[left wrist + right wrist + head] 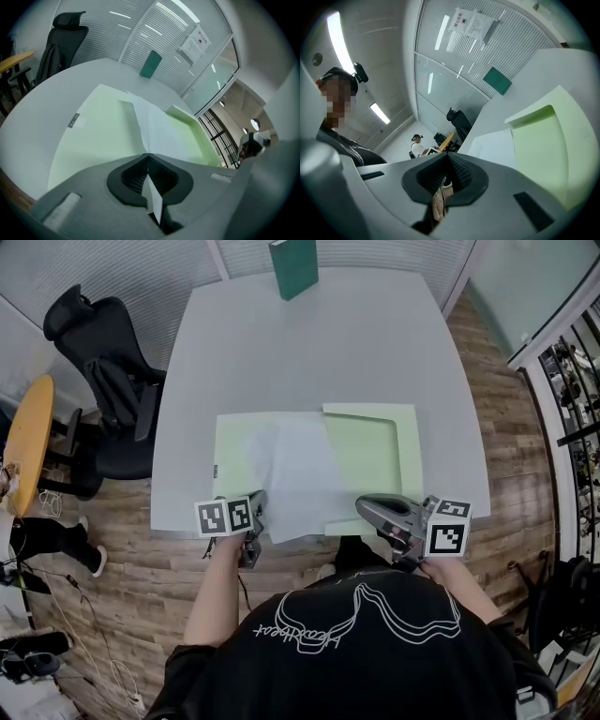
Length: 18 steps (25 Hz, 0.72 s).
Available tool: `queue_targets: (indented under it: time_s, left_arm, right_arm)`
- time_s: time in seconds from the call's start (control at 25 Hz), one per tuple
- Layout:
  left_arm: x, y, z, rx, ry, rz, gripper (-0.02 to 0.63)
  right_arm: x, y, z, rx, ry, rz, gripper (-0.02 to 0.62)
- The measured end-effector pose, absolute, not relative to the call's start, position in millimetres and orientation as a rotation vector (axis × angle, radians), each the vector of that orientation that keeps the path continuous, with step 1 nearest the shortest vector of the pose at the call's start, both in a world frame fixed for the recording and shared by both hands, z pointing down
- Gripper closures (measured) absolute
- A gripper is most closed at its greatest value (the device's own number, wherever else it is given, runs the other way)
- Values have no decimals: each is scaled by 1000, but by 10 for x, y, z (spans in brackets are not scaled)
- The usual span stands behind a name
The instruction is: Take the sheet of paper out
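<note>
**Left claw (148,157) pinches the near edge of the sheet of paper (159,126).**
The sheet lies across the open green folder (375,451) on the tabletop (309,352). It looks light, floppy and easily creased, so an edge grip suits it. The right claw (447,157) is pressed together, empty, at the folder's near edge.

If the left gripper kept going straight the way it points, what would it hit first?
The left gripper, shut on the sheet, points down at the table. It would likely push the sheet into the green folder first, though depth is unclear.
</note>
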State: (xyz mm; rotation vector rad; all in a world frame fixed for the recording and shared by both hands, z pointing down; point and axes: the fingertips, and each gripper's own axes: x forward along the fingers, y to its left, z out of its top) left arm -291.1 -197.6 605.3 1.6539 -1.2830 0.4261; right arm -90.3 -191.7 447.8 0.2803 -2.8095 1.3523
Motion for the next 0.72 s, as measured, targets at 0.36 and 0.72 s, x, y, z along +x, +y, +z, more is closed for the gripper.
queue_targets:
  time_s: [0.36,0.72]
  left_arm:
    - [-3025,-1830,5811,1717,-1365,455,592]
    - [-3002,-1599,5363,1846,-1449,435,592]
  right_arm:
    - [-933,-1615,4399,291,-2834,1316,588]
    - [-915,-1190,4349,330,-2853,1280,588]
